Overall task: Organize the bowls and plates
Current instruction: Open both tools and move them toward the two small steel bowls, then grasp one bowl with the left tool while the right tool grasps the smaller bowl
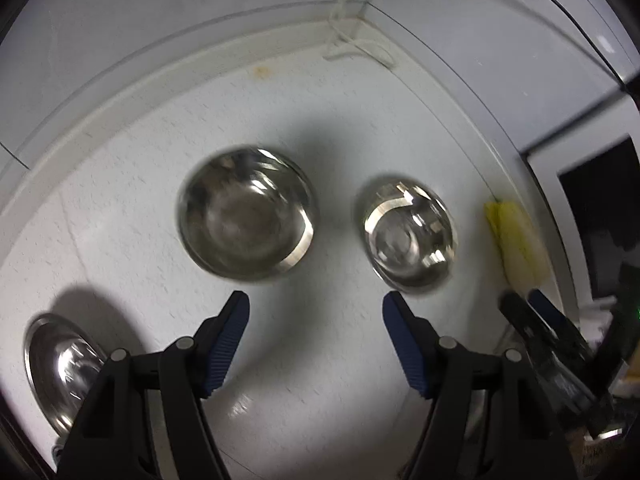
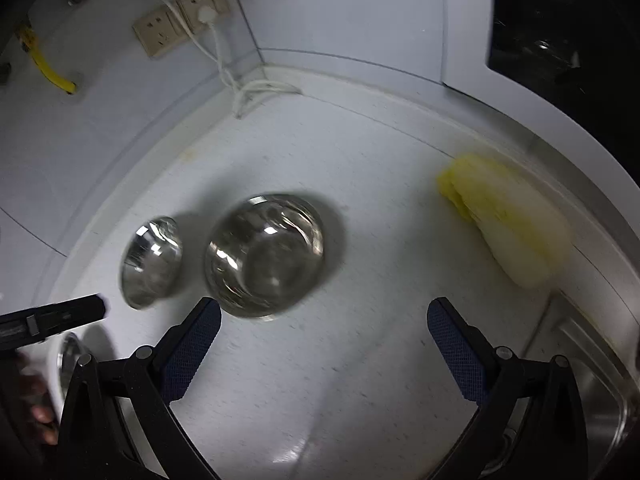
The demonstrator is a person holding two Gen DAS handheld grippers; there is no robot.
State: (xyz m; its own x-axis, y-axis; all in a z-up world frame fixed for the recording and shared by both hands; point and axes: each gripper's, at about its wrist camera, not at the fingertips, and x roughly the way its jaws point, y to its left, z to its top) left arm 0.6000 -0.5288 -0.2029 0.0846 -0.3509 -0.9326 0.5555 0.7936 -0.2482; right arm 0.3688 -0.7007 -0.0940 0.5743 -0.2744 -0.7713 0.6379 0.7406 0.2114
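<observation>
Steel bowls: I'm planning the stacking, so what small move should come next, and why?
Probably ease the open left tool forward to the rim of the nearer bowl. Both bowls sit apart and unstacked on the counter; the other bowl looks smaller and could nest inside.

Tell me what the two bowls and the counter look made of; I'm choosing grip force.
Large bowl and small bowl: seemingly stainless steel, polished, judging by mirror-like glints and grey sheen. Counter: white with fine specks and a soft gloss, maybe stone or laminate; the look leaves it open.
</observation>
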